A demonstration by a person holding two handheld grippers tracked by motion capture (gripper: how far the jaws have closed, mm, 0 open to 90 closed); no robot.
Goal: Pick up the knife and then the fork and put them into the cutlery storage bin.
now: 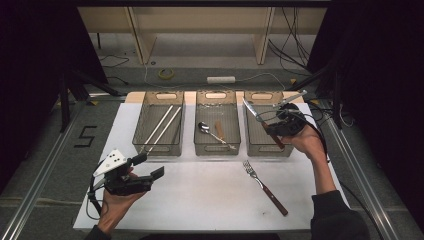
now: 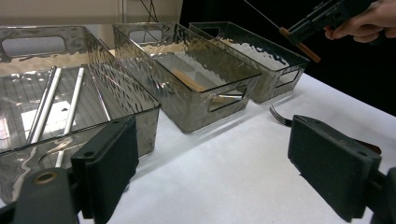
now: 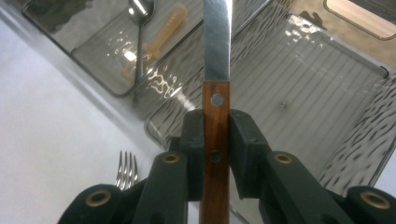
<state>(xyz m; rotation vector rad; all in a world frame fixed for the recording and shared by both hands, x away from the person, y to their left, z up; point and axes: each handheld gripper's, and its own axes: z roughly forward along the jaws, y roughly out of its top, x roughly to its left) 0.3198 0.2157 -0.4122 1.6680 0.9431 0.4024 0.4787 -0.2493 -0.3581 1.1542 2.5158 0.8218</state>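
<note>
A knife with a wooden handle [image 3: 216,116] and steel blade [image 3: 217,37] is clamped between the pads of my right gripper [image 3: 216,140]. In the high view the right gripper [image 1: 273,131] holds the knife [image 1: 251,110] over the right-hand clear bin [image 1: 270,151], blade pointing up-left. In the left gripper view the knife handle [image 2: 303,46] hangs above that bin's far side. A fork [image 1: 265,187] with a wooden handle lies on the white mat in front of the right bin. My left gripper [image 1: 149,165] hovers over the mat's left front, jaws open with nothing between them [image 2: 210,172].
Three clear bins stand in a row at the back of the white mat [image 1: 200,200]. The left bin [image 1: 157,146] holds two white sticks [image 1: 162,125]. The middle bin [image 1: 216,147] holds a spoon [image 1: 205,128] and a wooden piece [image 1: 219,129]. Dark floor and cables lie beyond.
</note>
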